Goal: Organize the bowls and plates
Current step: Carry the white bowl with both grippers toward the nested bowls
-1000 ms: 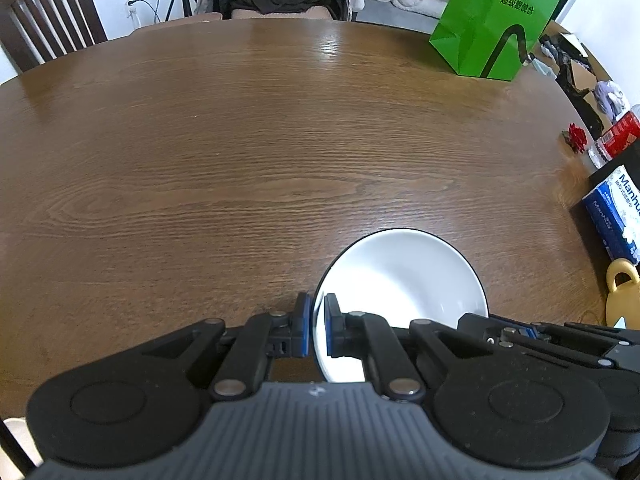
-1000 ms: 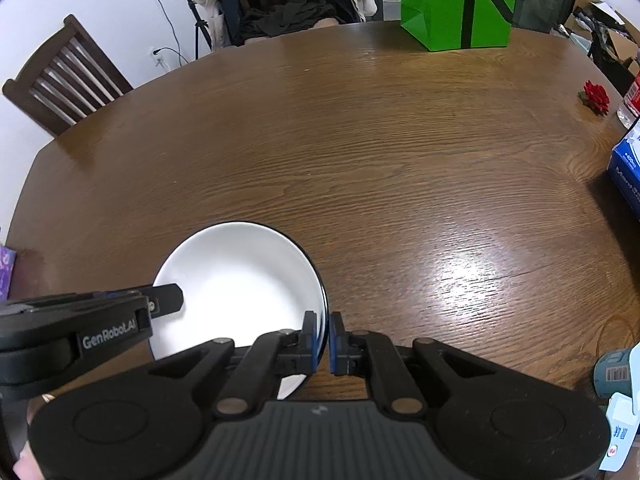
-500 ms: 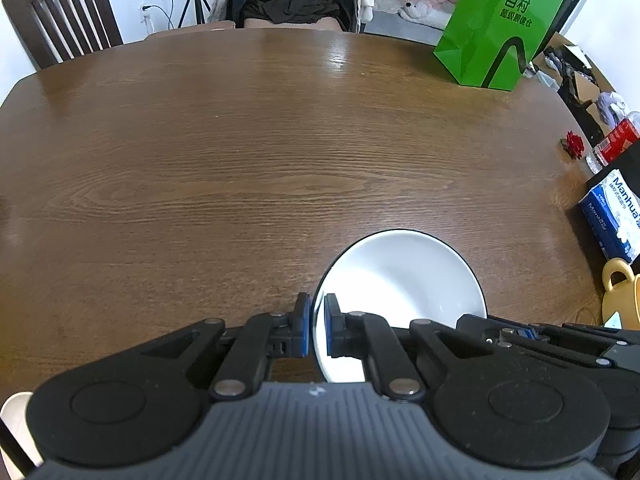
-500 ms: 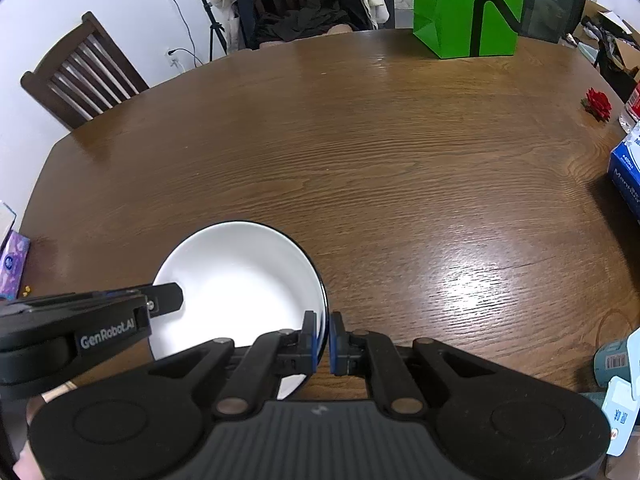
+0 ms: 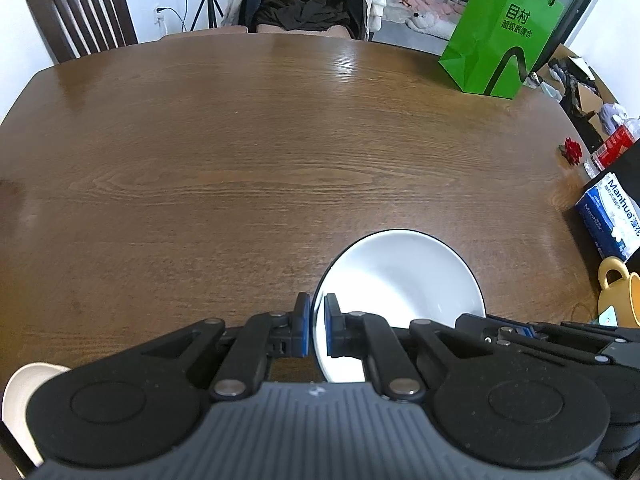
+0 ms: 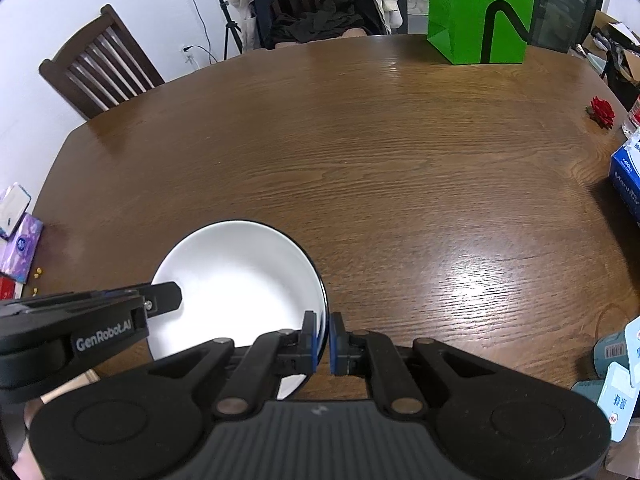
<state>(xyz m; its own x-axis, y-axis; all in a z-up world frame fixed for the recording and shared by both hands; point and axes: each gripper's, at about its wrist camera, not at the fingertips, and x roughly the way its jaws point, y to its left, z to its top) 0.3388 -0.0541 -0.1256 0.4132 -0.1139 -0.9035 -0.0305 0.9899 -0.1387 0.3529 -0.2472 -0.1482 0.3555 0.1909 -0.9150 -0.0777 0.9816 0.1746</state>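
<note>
Above near edge of wooden table (image 5: pixel 240 152), white bowl (image 5: pixel 400 276) held between both my grippers. Left gripper (image 5: pixel 317 330) clenched on bowl's left rim, right gripper (image 6: pixel 323 342) clenched on right rim. Green bag (image 5: pixel 500 36) at far side, blue tissue box (image 5: pixel 612 216) at right, yellow mug (image 5: pixel 620 296) beside it. Cream dish (image 5: pixel 20 396) peeks at lower left.

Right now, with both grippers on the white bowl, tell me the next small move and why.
Probably lower the bowl straight down onto the bare table with both grips kept shut. The left gripper pinches its left rim and the right gripper its right rim. Whether the bowl touches the wood cannot be told, so opening now might drop it.
</note>
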